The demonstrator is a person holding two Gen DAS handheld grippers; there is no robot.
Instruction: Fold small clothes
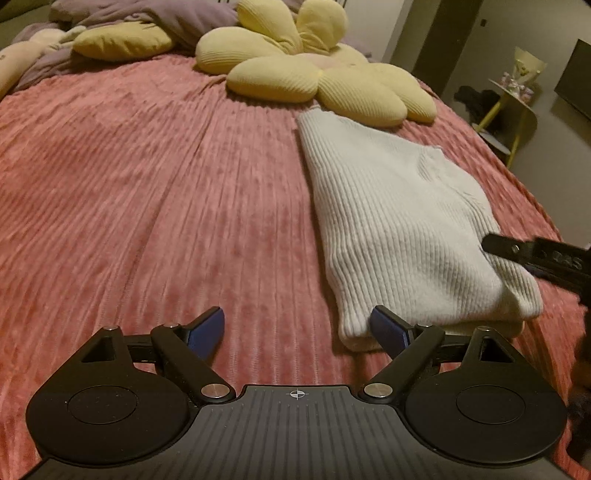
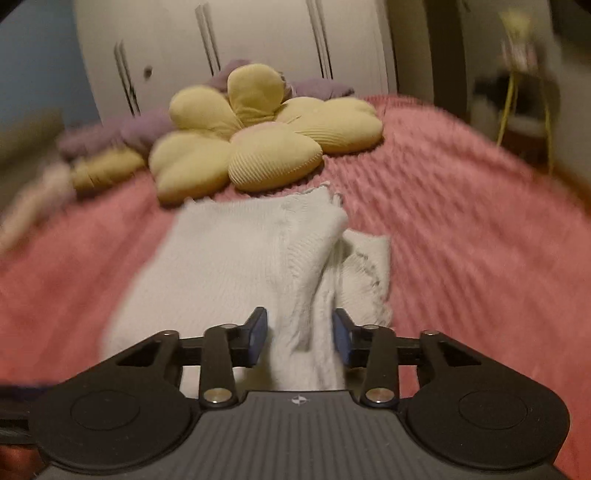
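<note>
Bedspread: one pink ribbed cover [image 1: 147, 192] carries everything; serves as the folding surface, wide bare stretch toward its left side.

Flower cushion: one yellow petal-shaped cushion [image 1: 295, 74] near the far edge, just beyond the sweater's far end, touching or nearly so. A second yellow cushion [image 1: 122, 42] lies further left by the purple bedding [image 1: 192, 26]. Likely pushed back to free the working area.

Sweater: one white ribbed knit sweater [image 1: 399, 221], lying lengthwise on the right half of the bedspread, already doubled into a long panel. The near end shows stacked layers, so I judge one fold done and a further fold pending.

Loose flap: in the right wrist view, a bunched fold of the sweater [image 2: 314, 288] rises off the flat part and runs back between the fingers; a smaller piece [image 2: 369, 258] lies to its right. Whether sleeve or hem, cannot tell; view blurred.

Right gripper: one [image 2: 300, 332], closed part-way, knit filling the gap and touching both blue pads. Reads as pinching the flap to carry it across. Its dark tip [image 1: 517, 251] shows over the sweater's right edge in the left wrist view.

Left gripper: one [image 1: 297, 328], jaws spread wide, nothing held. The right pad [image 1: 388, 328] sits against the sweater's near-left corner, probably poised to pin or take that corner.

Side stand: one yellow-legged stand [image 1: 513, 107] off the bed, right; not involved.
</note>
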